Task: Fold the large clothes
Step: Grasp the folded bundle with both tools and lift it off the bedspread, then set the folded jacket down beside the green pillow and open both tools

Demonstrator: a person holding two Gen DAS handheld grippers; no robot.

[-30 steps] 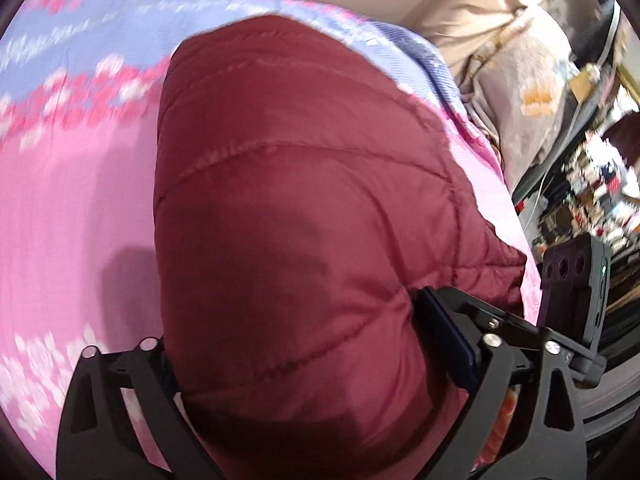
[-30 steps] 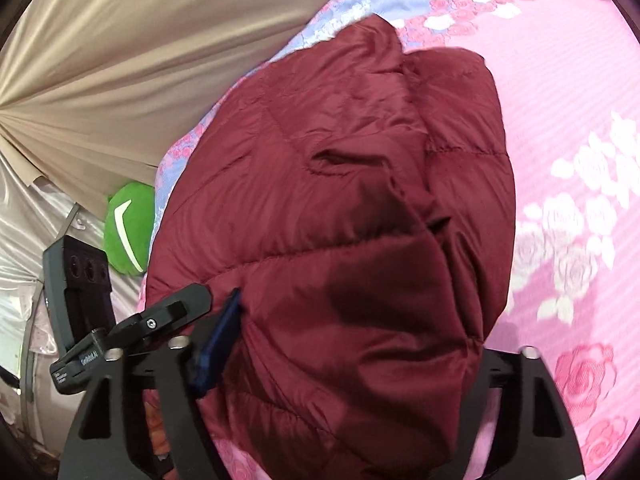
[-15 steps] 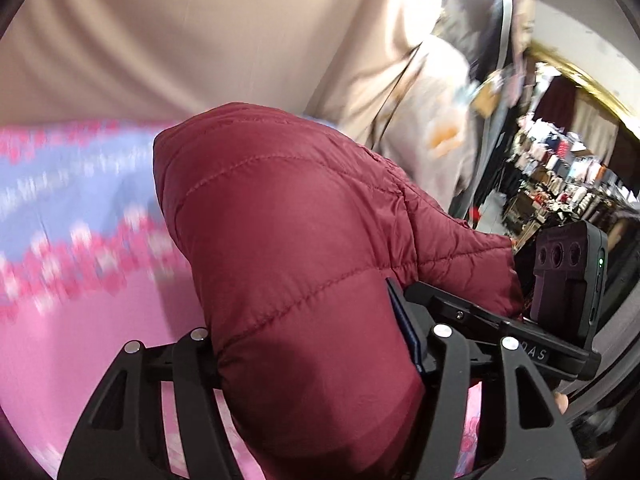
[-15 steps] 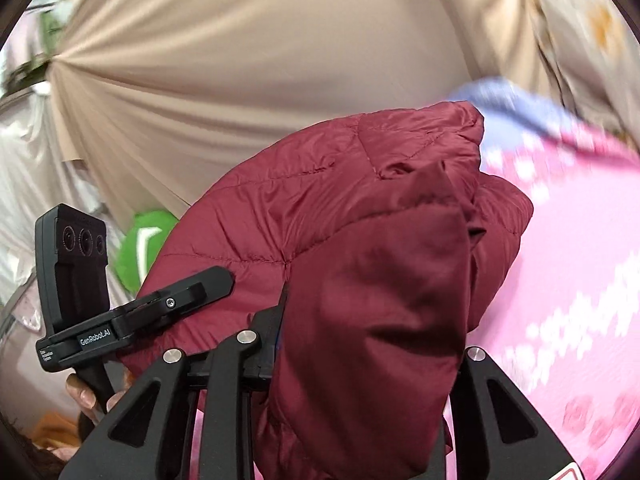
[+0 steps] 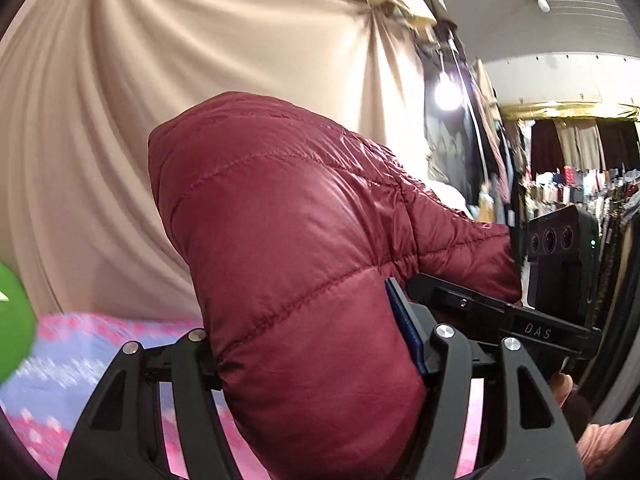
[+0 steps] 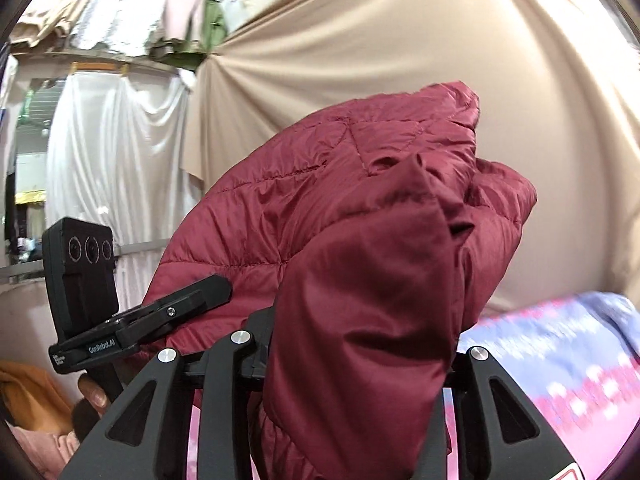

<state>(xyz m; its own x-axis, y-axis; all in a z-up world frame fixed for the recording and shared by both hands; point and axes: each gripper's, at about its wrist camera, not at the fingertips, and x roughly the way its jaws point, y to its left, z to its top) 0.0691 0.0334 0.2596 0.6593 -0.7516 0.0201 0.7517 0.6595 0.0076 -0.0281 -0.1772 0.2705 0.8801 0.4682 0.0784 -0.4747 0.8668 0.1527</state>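
My left gripper (image 5: 312, 364) and right gripper (image 6: 356, 360) both pinch the red coat (image 5: 304, 240), jaws easing open a bit; it may slip toward 6 o'clock onto the bed (image 6: 560, 360).

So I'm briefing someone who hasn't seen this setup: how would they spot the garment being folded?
Start at the big beige draped cloth behind the bed with the pink-and-blue floral sheet. In front of it hangs a puffy quilted maroon jacket, clamped in the jaws of both the left gripper and right gripper. It is the only shiny, stitched dark-red thing there.
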